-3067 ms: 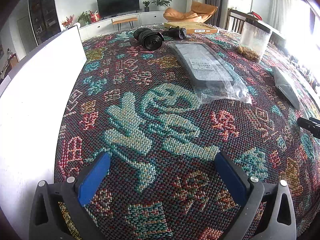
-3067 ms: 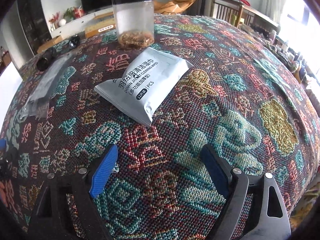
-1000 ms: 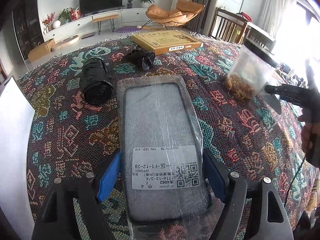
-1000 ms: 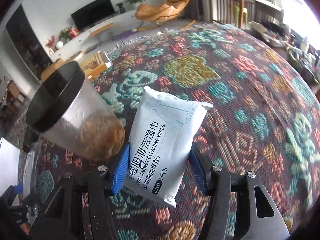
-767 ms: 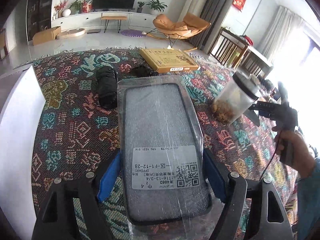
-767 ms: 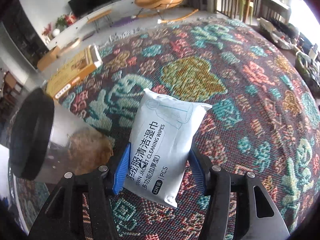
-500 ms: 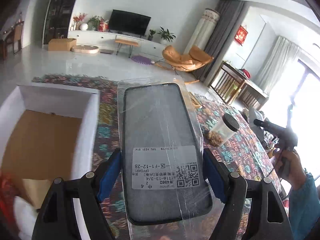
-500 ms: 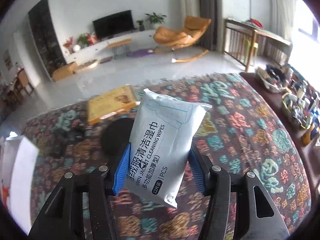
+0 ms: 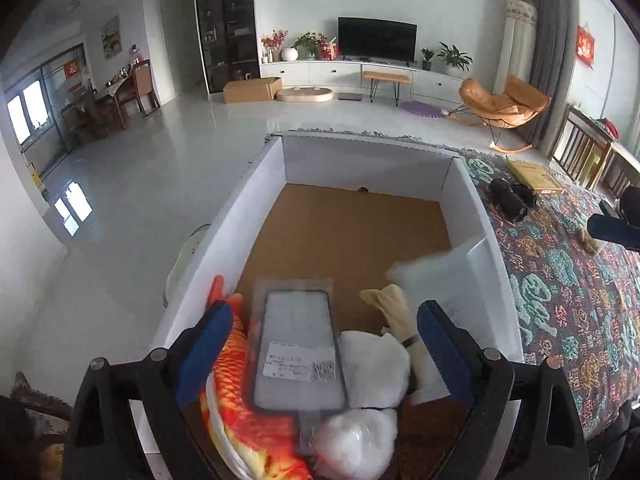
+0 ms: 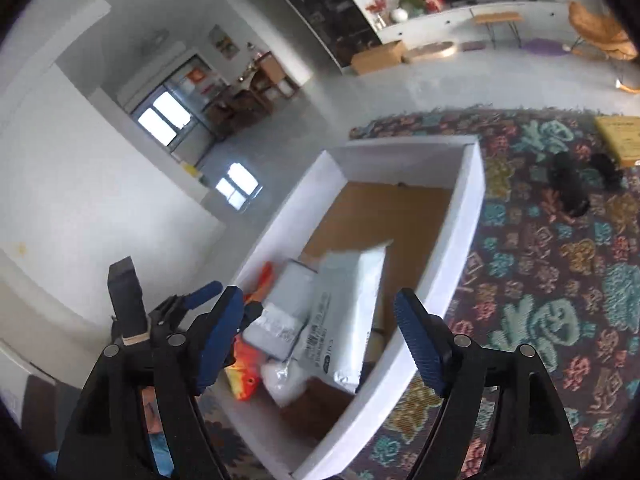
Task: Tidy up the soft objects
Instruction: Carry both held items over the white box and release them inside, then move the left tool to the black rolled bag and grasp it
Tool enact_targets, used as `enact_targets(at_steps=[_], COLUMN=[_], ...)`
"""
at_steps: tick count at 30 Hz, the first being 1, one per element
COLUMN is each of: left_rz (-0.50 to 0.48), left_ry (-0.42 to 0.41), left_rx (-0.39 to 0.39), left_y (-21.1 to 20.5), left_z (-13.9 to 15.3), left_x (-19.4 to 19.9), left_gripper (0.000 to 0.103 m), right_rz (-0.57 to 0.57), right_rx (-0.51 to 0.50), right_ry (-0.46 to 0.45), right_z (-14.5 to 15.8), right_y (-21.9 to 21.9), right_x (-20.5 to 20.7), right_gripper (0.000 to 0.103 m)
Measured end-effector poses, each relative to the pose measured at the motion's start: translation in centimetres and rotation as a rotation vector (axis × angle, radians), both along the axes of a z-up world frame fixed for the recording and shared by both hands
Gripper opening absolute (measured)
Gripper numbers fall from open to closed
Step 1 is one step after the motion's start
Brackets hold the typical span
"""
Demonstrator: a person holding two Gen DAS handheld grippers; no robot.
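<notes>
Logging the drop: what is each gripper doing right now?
Left gripper: open, holds nothing; phone case released.
Right gripper: open, holds nothing; wipes pack released.

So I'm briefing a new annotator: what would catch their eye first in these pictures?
Probably the big white cardboard box with a brown floor, filling the middle of both views on the patterned tablecloth. At its near end lies a bright orange plush fish, beside a bagged dark phone case and a blurred white wipes pack. Both the left gripper and the right gripper hang above with jaws open.
</notes>
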State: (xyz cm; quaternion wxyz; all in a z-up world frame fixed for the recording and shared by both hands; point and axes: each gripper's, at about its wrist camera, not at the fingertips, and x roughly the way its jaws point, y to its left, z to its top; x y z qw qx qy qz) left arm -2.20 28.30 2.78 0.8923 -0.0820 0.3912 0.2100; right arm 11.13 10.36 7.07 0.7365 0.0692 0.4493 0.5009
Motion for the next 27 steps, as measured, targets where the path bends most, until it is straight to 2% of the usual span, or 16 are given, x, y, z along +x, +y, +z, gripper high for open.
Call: enact_targets(at_steps=[2, 5, 8, 11, 13, 15, 18, 19, 21, 27], left_rz=[0.024, 0.025, -0.014, -0.085, -0.134, -0.176, -0.222, -0.234, -0.260, -0.308], left_ry=[-0.020, -0.050, -0.073, -0.077, -0.072, -0.070, -0.055, -0.048, -0.042, -0.036], left_rx=[0.015, 0.004, -0.004, 0.010, 0.028, 0.051, 0.097, 0.109, 0.122, 0.142], left_y=[0.4, 0.7, -0.8, -3.9, -6.2, -8.2, -11.2, -12.2, -13.7, -16.9], left_z=[-0.2, -0.2, 0.3, 0.8, 1.1, 1.2, 1.4, 1.5, 1.5, 1.6], left_x=[-0.8, -1.1, -0.6, 0.9, 2.1, 3.2, 5.2, 5.9, 6.6, 7.6], left_gripper=[0.096, 0.096, 0.096, 0.096, 0.096, 0.096, 0.096, 0.096, 0.096, 0.096], right_rz=[-0.017, -0.116, -0.265, -0.423, -0.526, -0.609, -0.716, -0.745, -0.771, -0.766], right_rx=[-0.016, -0.120, -0.316, -0.539, -0.633, -0.617, -0.571, -0.548, -0.491, -0.550], right_ry=[-0.042, -0.184, -0.353, -0.458, -0.421, -0.338, -0.269, -0.238, -0.239, -0.253], right_z=[-0.5, -1.6, -5.0, -10.8, -14.8, -17.2, -18.3, -18.2, -17.3, -17.3], right_y=[-0.3, -3.0, -7.4, -13.1, -17.7, -22.1, -26.7, -27.6, -28.4, -27.5], right_x=[-0.3, 0.3, 1.7, 3.1, 3.8, 3.8, 3.1, 3.1, 2.7, 2.5], right_gripper=[0.080, 0.081, 0.081, 0.081, 0.081, 0.081, 0.081, 0.081, 0.081, 0.081])
